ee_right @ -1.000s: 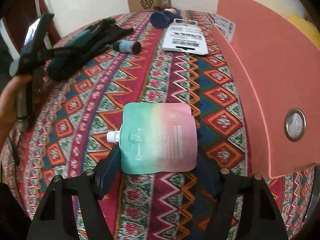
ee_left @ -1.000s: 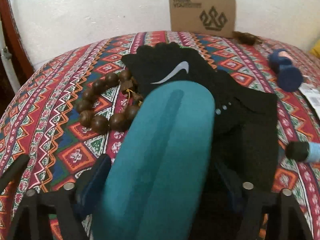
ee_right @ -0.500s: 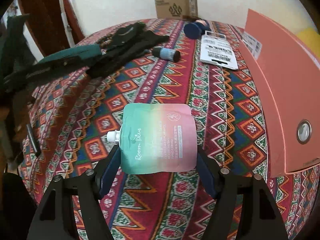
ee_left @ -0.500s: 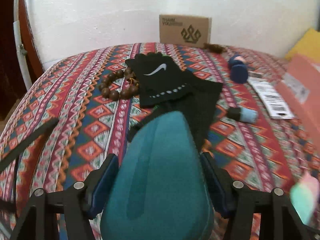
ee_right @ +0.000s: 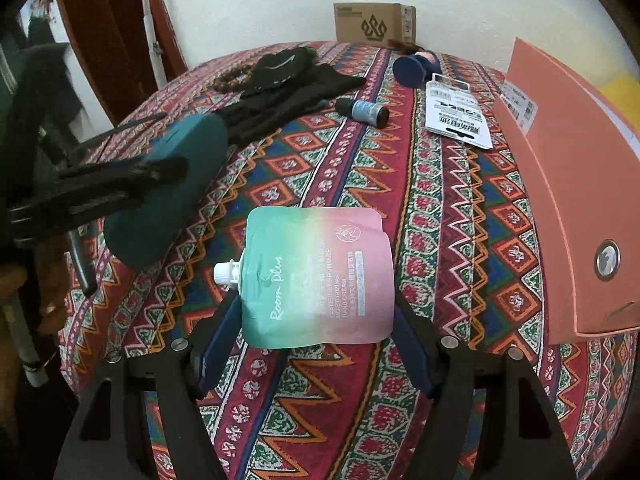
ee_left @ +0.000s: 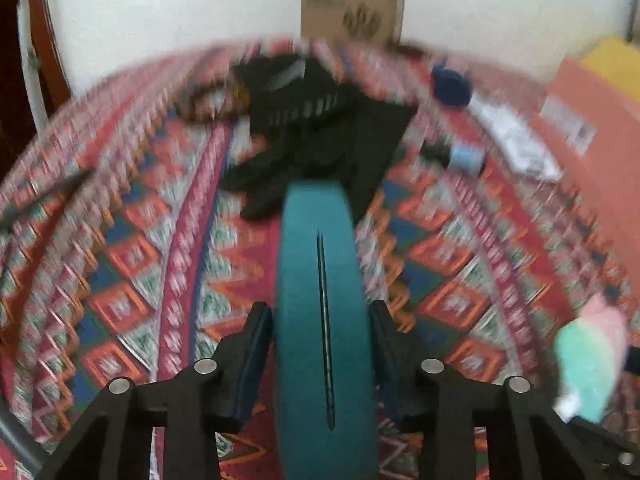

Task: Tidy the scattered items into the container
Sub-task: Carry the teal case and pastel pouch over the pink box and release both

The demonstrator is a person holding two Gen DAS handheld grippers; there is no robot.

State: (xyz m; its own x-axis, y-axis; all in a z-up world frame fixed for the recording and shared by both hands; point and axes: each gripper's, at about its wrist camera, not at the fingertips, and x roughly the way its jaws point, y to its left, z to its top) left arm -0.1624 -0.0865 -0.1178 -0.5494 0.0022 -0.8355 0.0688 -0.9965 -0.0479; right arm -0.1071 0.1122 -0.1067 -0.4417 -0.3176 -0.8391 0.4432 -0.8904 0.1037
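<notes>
My left gripper (ee_left: 320, 312) holds a teal case (ee_left: 312, 232) on its narrow edge, seam facing up. Its jaws are closing and the pads press the case's sides. The view is blurred by motion. In the right wrist view the same case (ee_right: 172, 184) hangs above the cloth at the left. My right gripper (ee_right: 316, 304) is shut on a green-to-pink hand cream pouch (ee_right: 316, 276) with a white spout, held above the patterned cloth. The salmon-pink box (ee_right: 568, 184) with a round snap lies at the right.
Black gloves (ee_right: 288, 84), a brown bead bracelet (ee_right: 232, 78), a small blue bottle (ee_right: 362, 111), a dark blue object (ee_right: 412, 68) and a white barcode card (ee_right: 456, 114) lie on the patterned cloth (ee_right: 440, 208). A cardboard box (ee_right: 374, 22) stands against the back wall.
The left gripper has drawn back from the gloves with the teal case, which turned onto its edge as the jaws narrowed. The right gripper kept the pouch and shifted slightly.
</notes>
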